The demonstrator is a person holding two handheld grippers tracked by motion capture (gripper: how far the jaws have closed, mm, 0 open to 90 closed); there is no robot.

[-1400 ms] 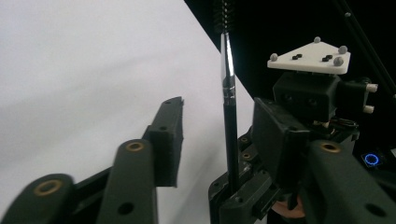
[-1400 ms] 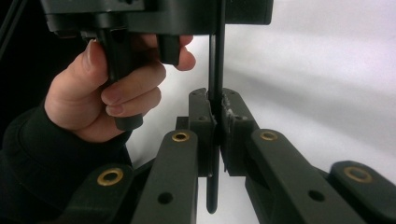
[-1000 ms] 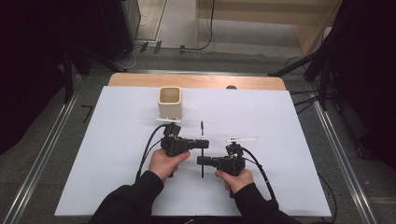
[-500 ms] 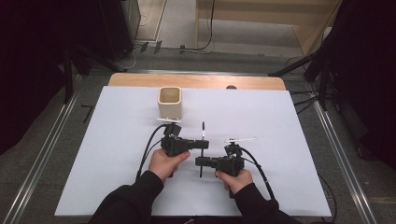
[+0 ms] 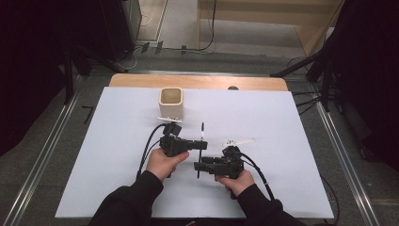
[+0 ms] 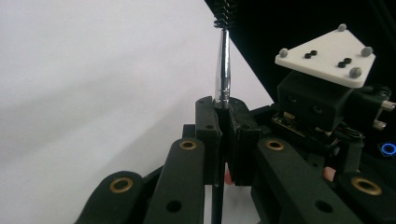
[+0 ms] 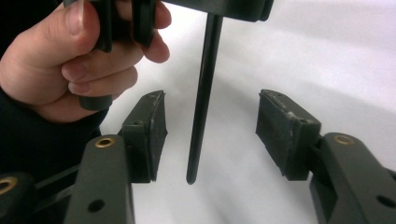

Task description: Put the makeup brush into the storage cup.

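A thin brush point(image 5: 202, 134) with a black handle, a metal shaft point(image 6: 223, 70) and dark bristles point(image 6: 224, 14) at its far tip is held level just above the white board point(image 5: 282, 122). My left gripper point(image 5: 202, 145) is shut on it where shaft meets handle point(image 6: 223, 105). My right gripper point(image 5: 197, 165) has just been opening. In the right gripper view the black handle point(image 7: 203, 93) hangs between its pads point(image 7: 282, 126) with a gap on each side. The left hand point(image 7: 70, 60) grips its tool above.
A cream square cup point(image 5: 171, 101) stands upright at the back of the board, left of centre. A wooden strip point(image 5: 197, 81) edges the board's far side. Metal rails point(image 5: 339, 150) run along both sides; dark stands crowd the corners.
The right gripper's jaws have spread apart and let go of the brush handle. Both hands and the brush stay where they were.
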